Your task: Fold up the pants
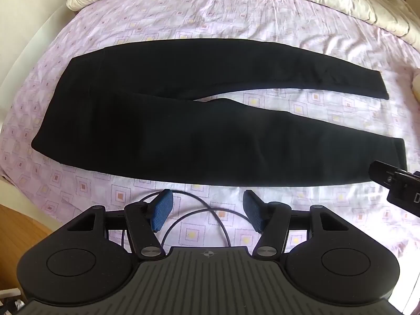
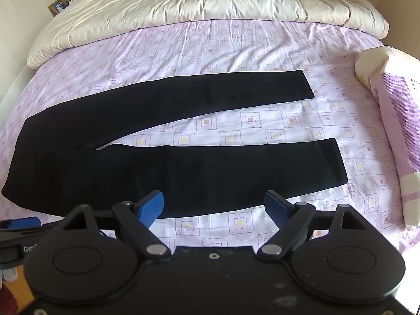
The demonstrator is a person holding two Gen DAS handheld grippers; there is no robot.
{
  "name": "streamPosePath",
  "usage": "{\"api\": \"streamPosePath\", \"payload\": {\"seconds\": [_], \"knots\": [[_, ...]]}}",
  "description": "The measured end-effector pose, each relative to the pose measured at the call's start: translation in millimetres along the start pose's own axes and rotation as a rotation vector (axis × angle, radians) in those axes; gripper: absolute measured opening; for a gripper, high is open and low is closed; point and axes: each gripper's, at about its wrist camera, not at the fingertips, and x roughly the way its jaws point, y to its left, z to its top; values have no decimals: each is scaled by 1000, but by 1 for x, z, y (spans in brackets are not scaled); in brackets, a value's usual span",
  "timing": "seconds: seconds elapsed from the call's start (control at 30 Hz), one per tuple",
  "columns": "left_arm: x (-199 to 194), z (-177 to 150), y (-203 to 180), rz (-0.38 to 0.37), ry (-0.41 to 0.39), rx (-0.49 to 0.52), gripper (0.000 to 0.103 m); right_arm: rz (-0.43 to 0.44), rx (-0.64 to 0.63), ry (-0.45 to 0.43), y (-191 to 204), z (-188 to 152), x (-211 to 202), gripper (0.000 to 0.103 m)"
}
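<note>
Black pants (image 1: 199, 120) lie flat across the bed, waist at the left, both legs stretched to the right and spread apart in a narrow V. In the right wrist view the same pants (image 2: 157, 168) show both leg ends at the right. My left gripper (image 1: 208, 204) hovers open over the sheet just short of the near leg's edge, nothing between its blue pads. My right gripper (image 2: 214, 204) is open above the near leg's lower edge, empty. Part of the right gripper (image 1: 396, 181) shows at the left wrist view's right edge.
The bed has a lilac patterned sheet (image 2: 262, 120). A cream duvet (image 2: 210, 2) is bunched along the far side. A pillow (image 2: 393, 97) lies at the right edge. A thin black cable (image 1: 199, 218) loops on the sheet under my left gripper. Wooden floor (image 1: 18, 225) shows at lower left.
</note>
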Motion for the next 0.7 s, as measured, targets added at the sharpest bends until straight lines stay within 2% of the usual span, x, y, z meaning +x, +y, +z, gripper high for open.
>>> {"api": "streamPosePath", "payload": {"seconds": [0.7], "knots": [[2, -3, 0, 3, 8, -4, 58, 10, -33, 6, 4, -4, 0, 88]]}}
